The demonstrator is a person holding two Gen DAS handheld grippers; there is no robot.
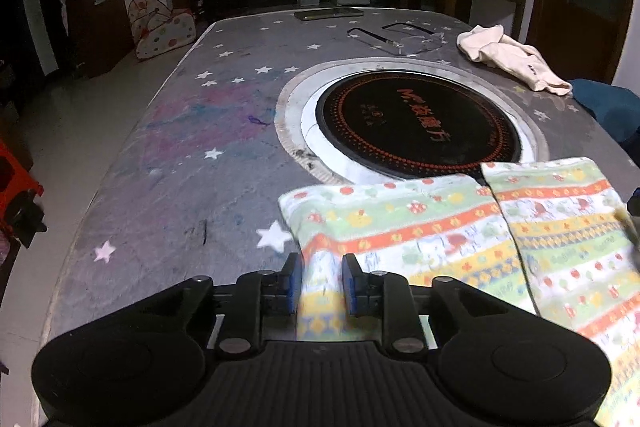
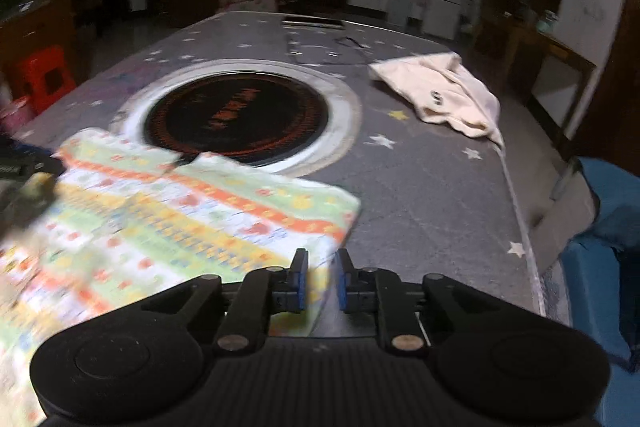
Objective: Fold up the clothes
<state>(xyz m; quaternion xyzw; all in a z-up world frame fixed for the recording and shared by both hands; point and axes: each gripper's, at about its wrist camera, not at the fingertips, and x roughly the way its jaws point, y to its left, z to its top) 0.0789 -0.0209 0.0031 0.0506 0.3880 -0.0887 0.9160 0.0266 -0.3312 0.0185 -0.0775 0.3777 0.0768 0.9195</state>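
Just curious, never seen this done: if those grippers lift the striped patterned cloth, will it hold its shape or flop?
Probably flop: the striped cloth is thin and bunches between the left gripper. Likely light, since it lies flat on the table. It may sag between both grippers; the right gripper straddles its corner.

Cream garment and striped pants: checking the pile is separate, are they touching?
Apart. The right wrist view shows bare starry tabletop between the cream garment and the striped pants.
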